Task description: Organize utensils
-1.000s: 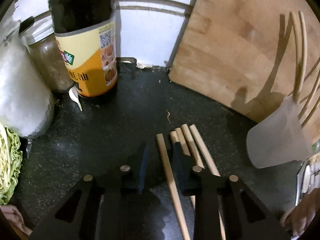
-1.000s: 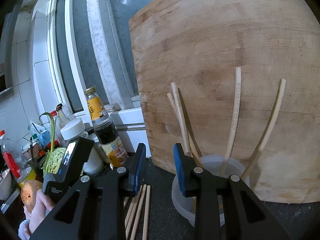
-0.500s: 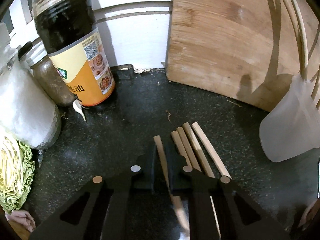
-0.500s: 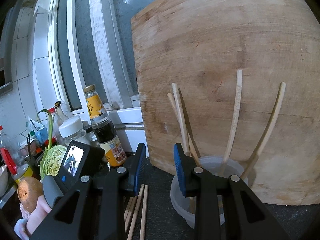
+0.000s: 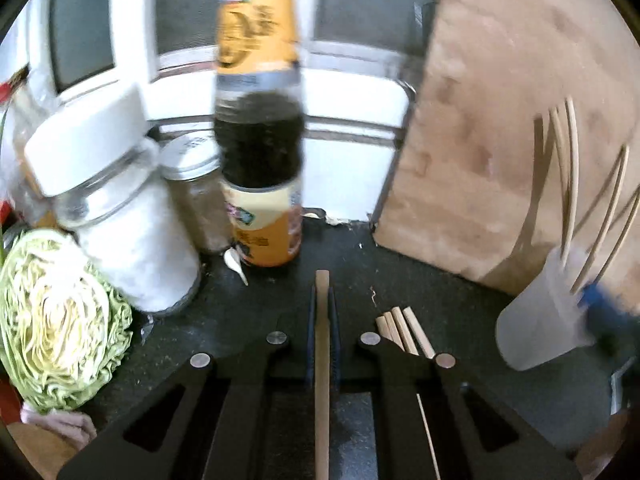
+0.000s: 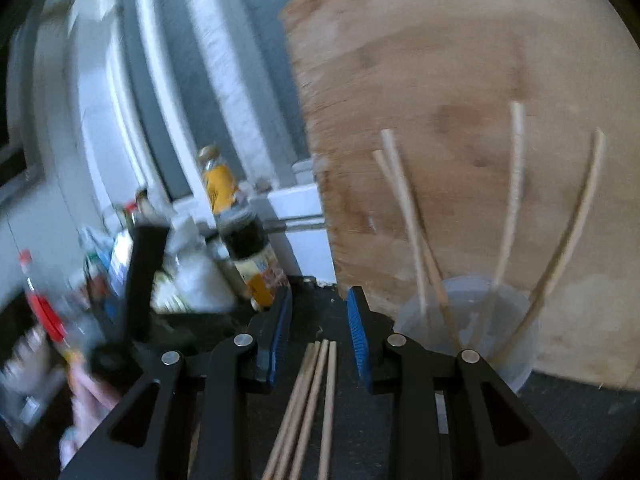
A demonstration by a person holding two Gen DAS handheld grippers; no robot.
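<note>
My left gripper [image 5: 322, 312] is shut on one wooden chopstick [image 5: 321, 380], held lifted off the dark counter, its tip pointing toward the sauce bottle. Three more chopsticks [image 5: 404, 330] lie on the counter to its right; they also show in the right wrist view [image 6: 316, 404], below and between my right fingers. My right gripper [image 6: 320, 332] is open and empty above them. A translucent plastic cup [image 5: 548, 312] holding several chopsticks stands at the right, also in the right wrist view [image 6: 472, 320], just right of my right gripper.
A big wooden cutting board [image 6: 460, 100] leans against the wall behind the cup. A dark sauce bottle [image 5: 260, 152], a white-lidded jar [image 5: 120, 220], a small spice jar [image 5: 196, 196] and half a cabbage [image 5: 56, 320] crowd the left.
My left gripper has closed on one chopstick and lifted it off the counter. My right gripper has moved left over the three lying chopsticks, still open.
</note>
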